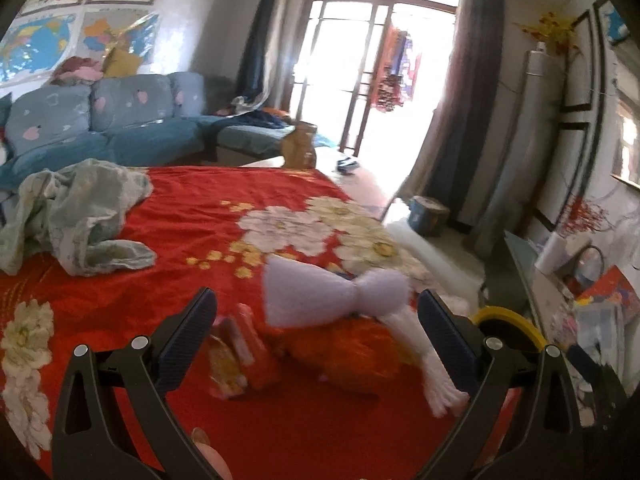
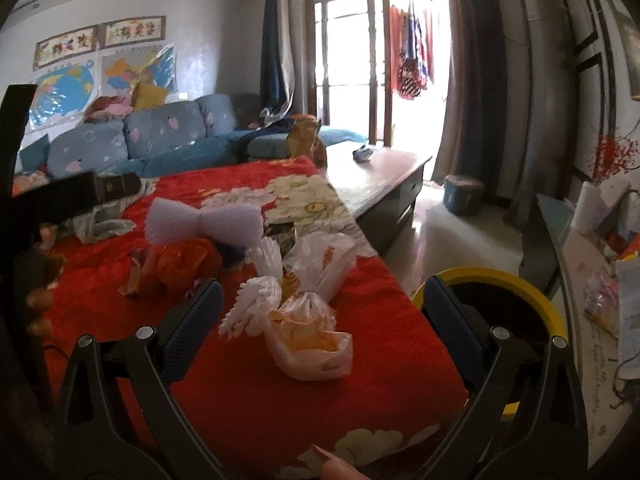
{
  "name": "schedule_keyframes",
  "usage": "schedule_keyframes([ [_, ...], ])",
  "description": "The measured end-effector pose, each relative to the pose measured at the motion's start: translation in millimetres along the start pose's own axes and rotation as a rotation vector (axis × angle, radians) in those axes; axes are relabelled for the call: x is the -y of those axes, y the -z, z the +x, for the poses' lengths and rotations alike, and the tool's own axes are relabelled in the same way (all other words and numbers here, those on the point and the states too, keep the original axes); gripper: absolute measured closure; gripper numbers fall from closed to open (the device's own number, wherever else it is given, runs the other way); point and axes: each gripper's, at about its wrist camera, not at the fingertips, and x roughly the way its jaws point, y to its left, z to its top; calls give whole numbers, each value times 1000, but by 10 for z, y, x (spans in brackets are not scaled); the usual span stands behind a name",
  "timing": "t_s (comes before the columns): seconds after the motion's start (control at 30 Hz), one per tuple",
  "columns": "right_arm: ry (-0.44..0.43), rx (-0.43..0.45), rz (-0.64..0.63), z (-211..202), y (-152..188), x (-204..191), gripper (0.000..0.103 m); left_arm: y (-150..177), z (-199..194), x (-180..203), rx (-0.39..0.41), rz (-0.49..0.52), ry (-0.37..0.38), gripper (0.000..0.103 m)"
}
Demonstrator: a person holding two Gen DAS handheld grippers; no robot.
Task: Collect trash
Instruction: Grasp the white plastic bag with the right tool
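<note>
On the red floral bedspread (image 2: 248, 400) the trash lies in a loose cluster. Going left to right in the right wrist view: one crumpled orange plastic bag (image 2: 180, 262), with a bow-shaped piece of white foam netting (image 2: 202, 222) just behind it; then two smaller white foam net sleeves, one upright (image 2: 269, 256) and one lying nearer the camera (image 2: 252, 308); then two white plastic bags, a crumpled one with red print (image 2: 322, 262) further back and an open one with yellowish contents (image 2: 316, 340) in front. To the right, beside the bed's edge, stands one black bin with a yellow rim (image 2: 492, 280).

The right gripper (image 2: 322, 312) is spread wide, its two blue-padded fingers (image 2: 192, 320) flanking the open bag without touching it.

In the left wrist view, one crumpled pale green cloth (image 1: 76, 216) lies far left on the bedspread. The left gripper (image 1: 316, 332) is likewise spread and holds nothing; between its fingers sit blurred red-and-yellow wrappers (image 1: 240, 352), number unclear, the orange bag (image 1: 344, 352) and the bow-shaped foam (image 1: 332, 294). The yellow-rimmed bin (image 1: 504, 318) peeks out behind the right finger.
</note>
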Motion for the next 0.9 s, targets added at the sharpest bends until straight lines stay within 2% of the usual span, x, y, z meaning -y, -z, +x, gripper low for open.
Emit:
schedule_keyframes([
  [0.23,-34,-93,17,211,110,95,11,-144,271,-292,-39,-33,-26,6],
  [0.33,-53,-132,23,272,168,135,16,-170,416,-394,-71,-51,5,6],
  [0.5,-103,-218,26,427,273,161,27,-158,678,-510,-156,-116,101,6],
  [0.57,-122,-247,16,482,317,143,29,-146,778,-513,-182,-125,114,6],
  [0.73,-157,-279,11,555,366,122,48,-101,973,-501,-231,-153,170,7],
  [0.77,-167,-281,8,558,374,111,53,-87,990,-491,-234,-152,182,9],
  [0.9,-173,-270,-2,542,372,112,64,-56,1033,-447,-248,-133,223,40],
])
